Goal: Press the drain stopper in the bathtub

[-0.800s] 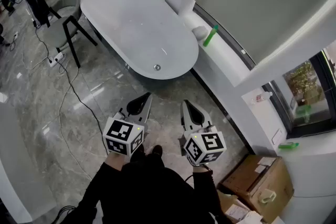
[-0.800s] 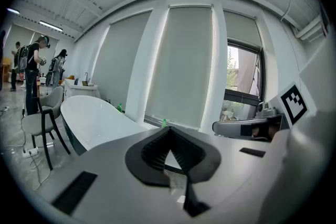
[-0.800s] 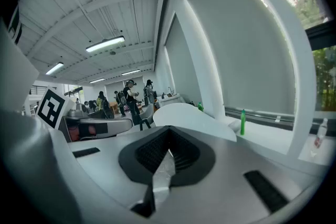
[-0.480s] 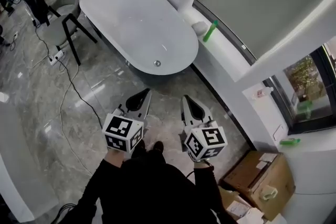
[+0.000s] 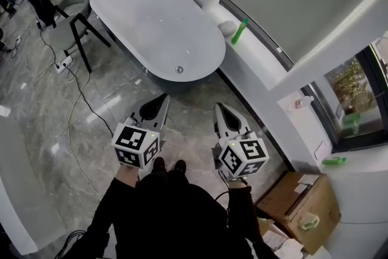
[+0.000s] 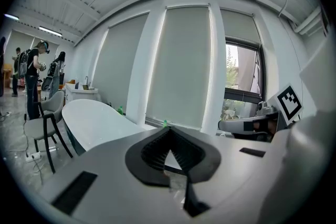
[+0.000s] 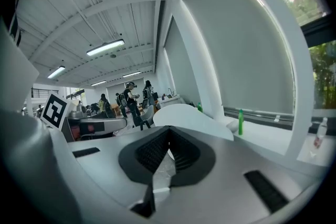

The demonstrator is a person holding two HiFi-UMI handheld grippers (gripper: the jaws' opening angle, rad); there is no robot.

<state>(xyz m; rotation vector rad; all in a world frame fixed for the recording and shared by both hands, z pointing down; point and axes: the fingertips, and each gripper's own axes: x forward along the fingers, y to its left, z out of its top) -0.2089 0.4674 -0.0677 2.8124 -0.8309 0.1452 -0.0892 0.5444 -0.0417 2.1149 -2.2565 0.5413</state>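
Both grippers hang over the marble floor (image 5: 188, 130); the left gripper (image 5: 159, 101) and right gripper (image 5: 222, 113) are each clenched on nothing, as their own views show. Bare floor separates them from the bathtub (image 5: 145, 15). Only the head view shows the drain stopper (image 5: 179, 70), at the tub's near end, well apart from both. A chair (image 5: 63, 33) flanks the tub at left, a window ledge (image 5: 254, 63) at right.

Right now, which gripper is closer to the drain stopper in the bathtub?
Left. The left gripper is over the floor just short of the bathtub, slightly left of the drain stopper. The right gripper is farther back and off to the stopper's right.
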